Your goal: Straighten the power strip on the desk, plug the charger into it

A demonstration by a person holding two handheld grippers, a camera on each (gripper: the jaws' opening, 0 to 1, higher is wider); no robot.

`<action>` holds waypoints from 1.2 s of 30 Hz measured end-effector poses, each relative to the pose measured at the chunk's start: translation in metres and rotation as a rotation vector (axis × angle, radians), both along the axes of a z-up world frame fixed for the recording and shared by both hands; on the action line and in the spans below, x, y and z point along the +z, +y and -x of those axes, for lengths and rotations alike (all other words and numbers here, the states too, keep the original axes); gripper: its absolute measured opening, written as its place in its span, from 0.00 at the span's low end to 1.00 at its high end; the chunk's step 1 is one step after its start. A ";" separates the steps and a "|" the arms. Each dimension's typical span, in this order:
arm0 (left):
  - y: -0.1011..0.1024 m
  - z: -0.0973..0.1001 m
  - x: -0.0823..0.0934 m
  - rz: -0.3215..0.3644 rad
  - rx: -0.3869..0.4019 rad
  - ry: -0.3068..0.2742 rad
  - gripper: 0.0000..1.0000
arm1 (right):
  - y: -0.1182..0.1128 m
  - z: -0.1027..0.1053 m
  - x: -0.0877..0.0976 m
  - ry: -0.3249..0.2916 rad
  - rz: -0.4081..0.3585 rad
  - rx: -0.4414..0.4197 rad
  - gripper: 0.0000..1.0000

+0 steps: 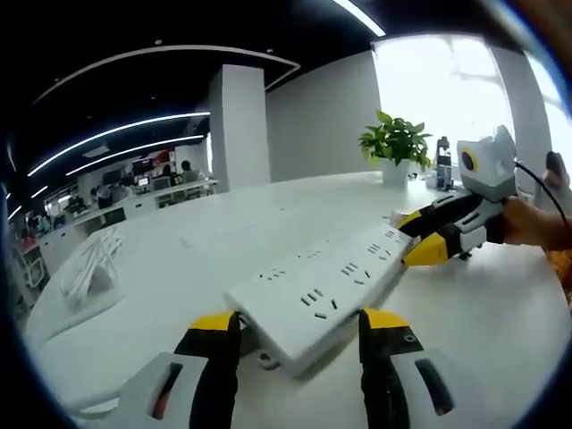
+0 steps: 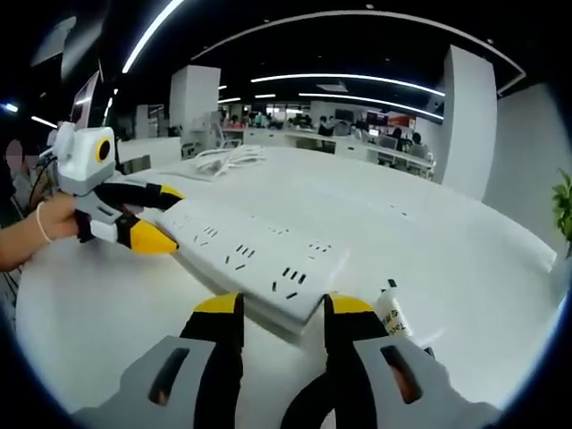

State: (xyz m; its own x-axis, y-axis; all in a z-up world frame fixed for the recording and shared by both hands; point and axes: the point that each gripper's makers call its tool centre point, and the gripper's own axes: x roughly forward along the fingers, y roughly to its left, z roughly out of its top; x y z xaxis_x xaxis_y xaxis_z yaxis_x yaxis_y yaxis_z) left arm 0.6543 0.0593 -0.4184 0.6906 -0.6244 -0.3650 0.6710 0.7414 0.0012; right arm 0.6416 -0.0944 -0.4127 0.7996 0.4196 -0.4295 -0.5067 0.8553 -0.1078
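The long white plastic power strip (image 1: 335, 286) lies flat on the white round desk (image 1: 179, 268), and I have it by both ends. In the left gripper view my left gripper (image 1: 299, 335) has its yellow-tipped black jaws on either side of the strip's near end, close against its edges, so I judge it pinched. In the right gripper view my right gripper (image 2: 277, 313) sits the same way around the opposite end, jaws set against the strip's sides.

So I am in the straightening step, which I would not call finished while both tools grip the strip. The plugging-in is all ahead: nothing sits in any socket. A small white item with a yellow label (image 2: 391, 315) lies just beside my right gripper's jaw; I cannot tell whether it is the charger. A bundle of white cables (image 2: 223, 159) rests well apart across the desk, and a green potted plant (image 1: 394, 143) stands at the far edge.
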 end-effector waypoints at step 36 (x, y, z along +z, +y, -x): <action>0.014 0.040 0.037 -0.086 0.009 -0.157 0.85 | 0.001 0.027 0.060 -0.247 -0.131 0.138 0.79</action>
